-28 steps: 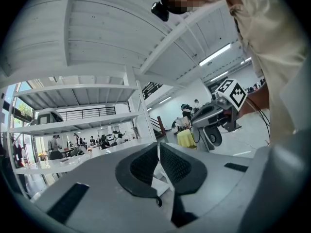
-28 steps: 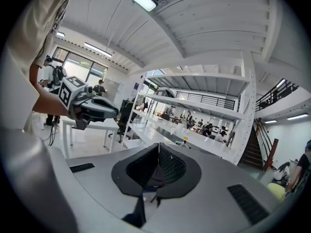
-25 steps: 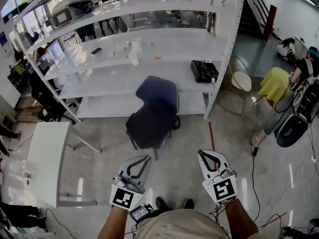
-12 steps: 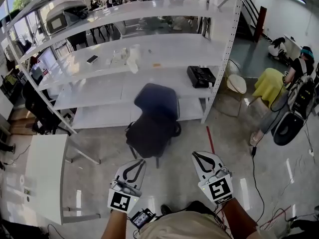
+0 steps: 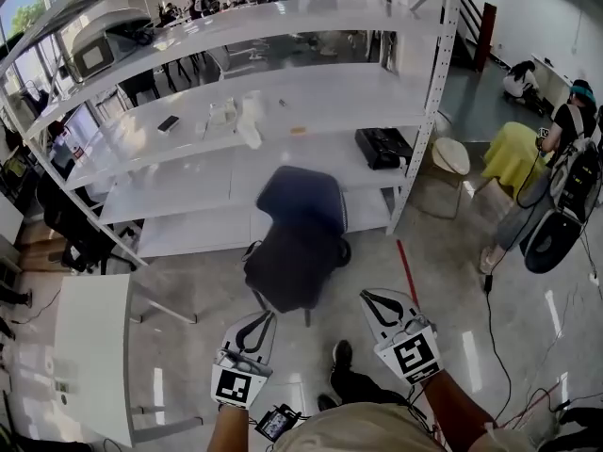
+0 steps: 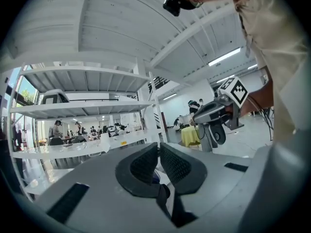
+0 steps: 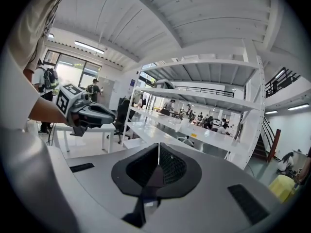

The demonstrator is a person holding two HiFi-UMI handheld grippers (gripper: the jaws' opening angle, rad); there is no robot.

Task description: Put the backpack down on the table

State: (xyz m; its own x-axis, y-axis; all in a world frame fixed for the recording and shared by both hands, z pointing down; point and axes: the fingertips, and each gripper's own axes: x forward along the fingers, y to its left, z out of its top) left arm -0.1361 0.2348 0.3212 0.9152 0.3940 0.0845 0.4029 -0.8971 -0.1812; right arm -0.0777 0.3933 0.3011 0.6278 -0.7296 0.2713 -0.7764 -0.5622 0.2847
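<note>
My left gripper and right gripper are held side by side in front of me, low in the head view, above a shiny floor. Both are shut with nothing between the jaws, as the left gripper view and the right gripper view confirm. Each shows in the other's view: the right gripper, the left gripper. A black bag-like thing lies on a lower shelf of the white rack ahead. A white table stands at my left.
A dark office chair stands between me and the rack. A rack post rises at right, with a round stool behind it. People and a yellow cloth are at far right. Cables lie on the floor.
I have stepped toward the rack and chair, which now sit lower and larger in the head view. Both grippers have sunk a little in the picture and stayed shut.
</note>
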